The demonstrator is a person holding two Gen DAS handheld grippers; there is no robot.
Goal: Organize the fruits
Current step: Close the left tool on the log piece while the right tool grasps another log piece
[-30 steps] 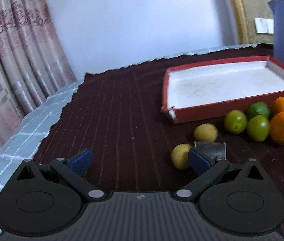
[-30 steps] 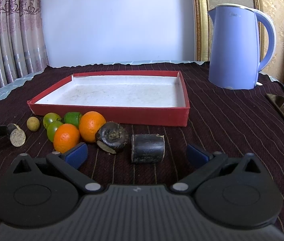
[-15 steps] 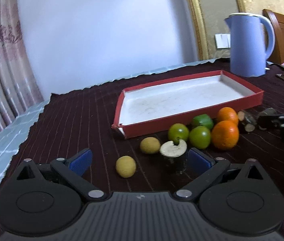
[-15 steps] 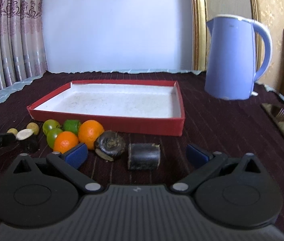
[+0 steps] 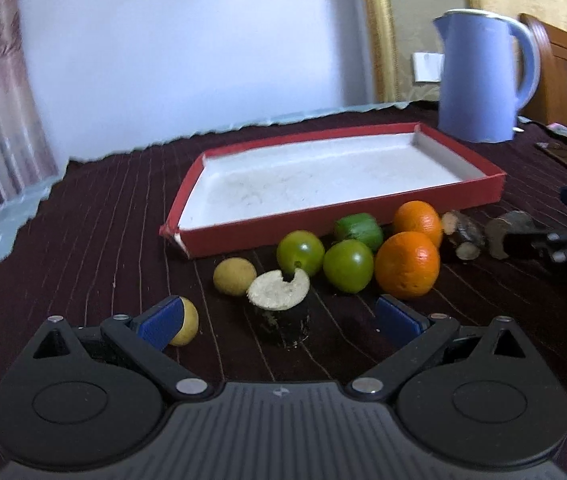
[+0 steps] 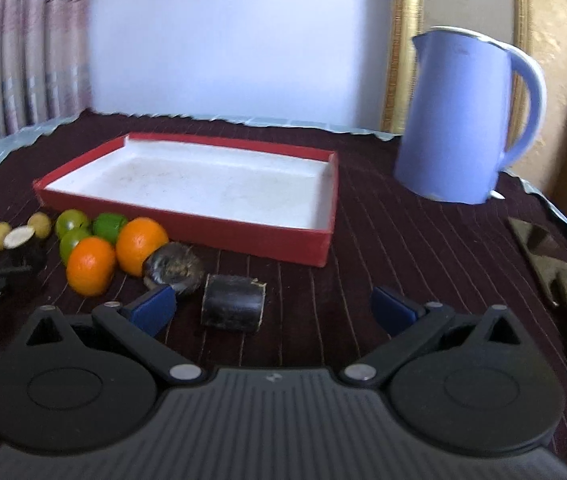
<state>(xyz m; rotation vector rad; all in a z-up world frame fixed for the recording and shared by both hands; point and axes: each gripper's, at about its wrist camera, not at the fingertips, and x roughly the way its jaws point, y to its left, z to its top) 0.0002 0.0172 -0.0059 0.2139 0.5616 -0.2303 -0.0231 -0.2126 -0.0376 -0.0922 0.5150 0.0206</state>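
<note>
Only the left view shows the upright dark stub sitting between the spread fingers of the left hand-held gripper. The right hand-held gripper, also released, hovers over a lying dark cylinder. Oranges and green fruits crowd beside the red tray on the dark-clothed counter; a blue kettle stands near curtains.

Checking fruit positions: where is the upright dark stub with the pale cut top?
Left wrist view, centre: the dark stub stands between the open left claw fingers, just before a yellow fruit and green fruit.
</note>
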